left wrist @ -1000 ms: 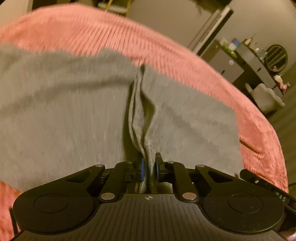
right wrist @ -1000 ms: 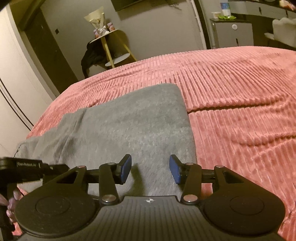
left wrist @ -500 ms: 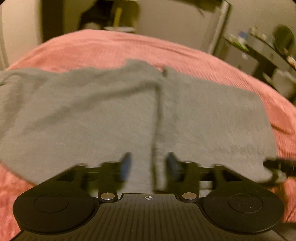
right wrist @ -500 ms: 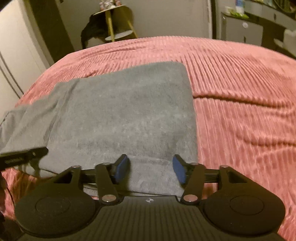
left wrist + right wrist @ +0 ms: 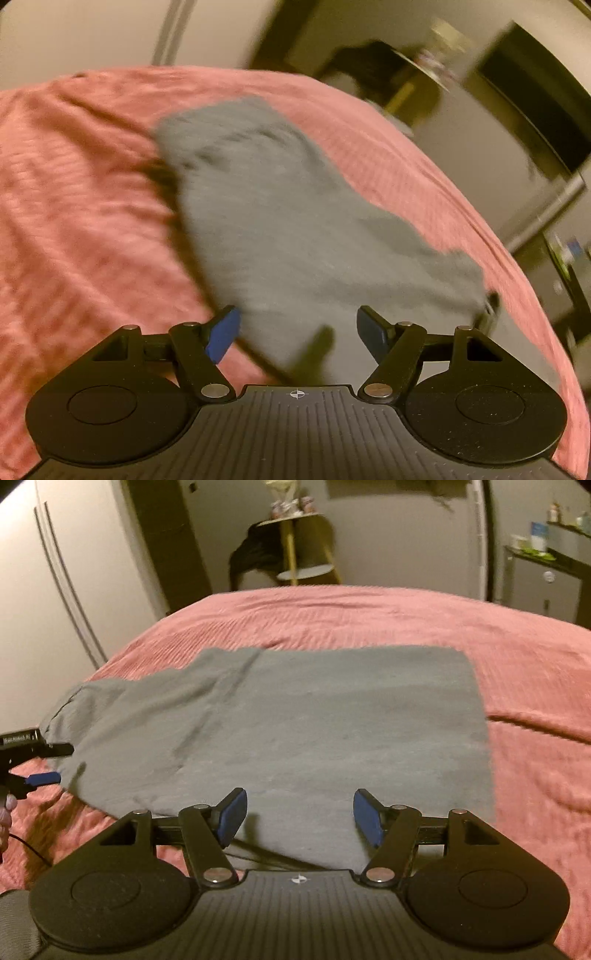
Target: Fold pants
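Released since a second ago, the gray pants [image 5: 314, 731] lie folded flat on the pink ribbed bedspread [image 5: 535, 664], no longer pinched by the left gripper [image 5: 297, 332], whose jaws now stand wide. Nearest the right wrist camera, the right gripper [image 5: 298, 818] hovers wide open over the pants' near edge. Beyond the bed stands a yellow side table [image 5: 303, 550].

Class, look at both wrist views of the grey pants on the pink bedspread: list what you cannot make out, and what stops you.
- Left wrist view: motion blur smears the pants, so folds and seams are unreadable.
- Right wrist view: the pants' near edge is hidden behind the right gripper.
- Right wrist view: the left gripper is cut off by the frame edge.
- Right wrist view: items on the side table are too small.
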The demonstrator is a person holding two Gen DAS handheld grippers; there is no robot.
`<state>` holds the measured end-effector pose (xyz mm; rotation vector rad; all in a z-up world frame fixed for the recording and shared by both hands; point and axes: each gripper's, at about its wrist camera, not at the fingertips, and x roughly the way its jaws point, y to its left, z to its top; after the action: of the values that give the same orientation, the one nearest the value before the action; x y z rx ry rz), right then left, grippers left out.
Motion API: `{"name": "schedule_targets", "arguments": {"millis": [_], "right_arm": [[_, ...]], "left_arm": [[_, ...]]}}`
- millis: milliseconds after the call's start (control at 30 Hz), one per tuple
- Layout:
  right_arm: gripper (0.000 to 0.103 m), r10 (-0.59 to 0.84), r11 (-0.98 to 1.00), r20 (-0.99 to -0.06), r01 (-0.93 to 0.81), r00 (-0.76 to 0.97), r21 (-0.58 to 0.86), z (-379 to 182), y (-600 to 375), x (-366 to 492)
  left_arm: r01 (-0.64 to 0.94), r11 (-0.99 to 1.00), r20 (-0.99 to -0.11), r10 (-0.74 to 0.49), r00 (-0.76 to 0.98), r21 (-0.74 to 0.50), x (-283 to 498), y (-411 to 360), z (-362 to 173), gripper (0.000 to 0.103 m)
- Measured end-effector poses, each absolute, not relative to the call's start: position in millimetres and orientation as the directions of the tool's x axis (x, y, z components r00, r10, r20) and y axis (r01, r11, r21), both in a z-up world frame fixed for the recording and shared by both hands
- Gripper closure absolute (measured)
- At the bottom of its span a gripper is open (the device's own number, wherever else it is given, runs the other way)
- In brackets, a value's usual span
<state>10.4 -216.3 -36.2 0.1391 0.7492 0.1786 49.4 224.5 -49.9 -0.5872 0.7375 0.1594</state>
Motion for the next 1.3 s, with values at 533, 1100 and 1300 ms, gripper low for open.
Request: {"name": "schedule_targets", "arguments": {"millis": [533, 1100, 1300], "right_arm": [[0.034, 0.271, 0.938, -0.638, -0.048, 0.72, 0.344, -57, -222, 16], [0.035, 0.32, 0.87, -0.54, -0.017, 0.778, 0.492, -57, -246, 5], [0.035, 0.338, 0.8, -0.456, 0.003, 0.823, 0.599, -54, -267, -12]], "left_arm": [[-0.426, 0.622, -0.615, -0.115, 0.78, -0.657, 101, 310, -92, 0.039], [0.123, 0.99, -0.406, -0.141, 0.903, -0.07, 76, 143, 51, 0.087], [0.465, 0.874, -0.446, -0.363, 0.818, 0.141, 55, 10, 40, 0.085]]}}
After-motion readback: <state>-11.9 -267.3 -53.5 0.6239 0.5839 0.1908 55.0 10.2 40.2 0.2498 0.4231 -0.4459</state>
